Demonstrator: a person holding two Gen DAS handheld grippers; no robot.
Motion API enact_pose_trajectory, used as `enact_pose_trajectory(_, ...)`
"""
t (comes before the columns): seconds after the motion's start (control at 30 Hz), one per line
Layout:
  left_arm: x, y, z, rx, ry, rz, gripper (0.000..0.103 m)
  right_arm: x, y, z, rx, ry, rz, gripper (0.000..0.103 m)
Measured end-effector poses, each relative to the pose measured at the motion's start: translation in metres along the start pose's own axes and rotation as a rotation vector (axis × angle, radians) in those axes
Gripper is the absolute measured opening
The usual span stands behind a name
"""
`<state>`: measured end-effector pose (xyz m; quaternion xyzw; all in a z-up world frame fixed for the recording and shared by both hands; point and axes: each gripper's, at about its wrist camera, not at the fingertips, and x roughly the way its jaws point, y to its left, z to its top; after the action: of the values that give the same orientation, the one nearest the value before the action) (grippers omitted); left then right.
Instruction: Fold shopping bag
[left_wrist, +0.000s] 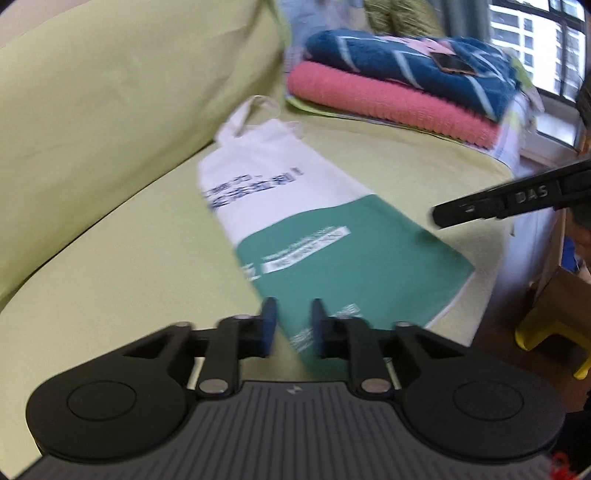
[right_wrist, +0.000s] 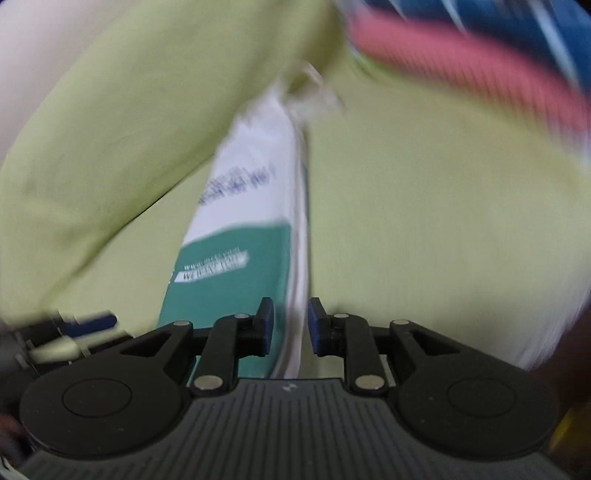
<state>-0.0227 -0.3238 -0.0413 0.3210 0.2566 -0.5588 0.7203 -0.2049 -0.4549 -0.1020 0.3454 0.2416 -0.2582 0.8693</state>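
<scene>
A white and green cloth shopping bag (left_wrist: 295, 221) lies flat on the light green sofa seat (left_wrist: 110, 277), folded lengthwise into a long strip, handles toward the backrest. My left gripper (left_wrist: 294, 321) is open and empty just above the bag's near green end. My right gripper (right_wrist: 290, 325) is open, its jaws either side of the bag's (right_wrist: 255, 229) folded right edge at the green end; I cannot tell whether they touch it. One right finger (left_wrist: 498, 206) shows in the left wrist view above the bag's right side. The left gripper's tip (right_wrist: 88, 323) shows at the right wrist view's left edge.
Folded pink and blue towels (left_wrist: 399, 85) with a phone (left_wrist: 452, 62) on top are stacked at the far end of the seat. The backrest cushion (left_wrist: 110, 96) rises on the left. Off the sofa's right edge are a yellow stool (left_wrist: 554, 332) and a cardboard box (left_wrist: 565, 288).
</scene>
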Motion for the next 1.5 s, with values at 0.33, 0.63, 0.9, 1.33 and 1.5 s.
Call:
enact_pose_trajectory(0.33,0.031,-0.025,-0.017,-0.008,0.059,0.062,0.005,0.030,0.008,-0.041,-0.173,0.112,-0.004,0.000)
enact_pose_trajectory(0.63,0.030,-0.032,-0.008,-0.120,0.143,0.115,0.006,0.035,0.013,-0.035,-0.181,0.147,-0.041,0.000)
enact_pose_trajectory(0.9,0.028,-0.031,-0.011,-0.148,0.145,0.106,0.006,0.033,0.007,-0.036,-0.139,0.145,-0.023,0.000)
enact_pose_trajectory(1.33,0.025,-0.018,-0.021,-0.238,0.082,0.024,0.030,0.042,0.025,-0.029,-0.225,0.199,-0.084,0.000)
enact_pose_trajectory(1.5,0.029,-0.019,-0.018,-0.239,0.059,-0.011,0.045,0.047,0.040,-0.026,-0.294,0.240,-0.143,0.000)
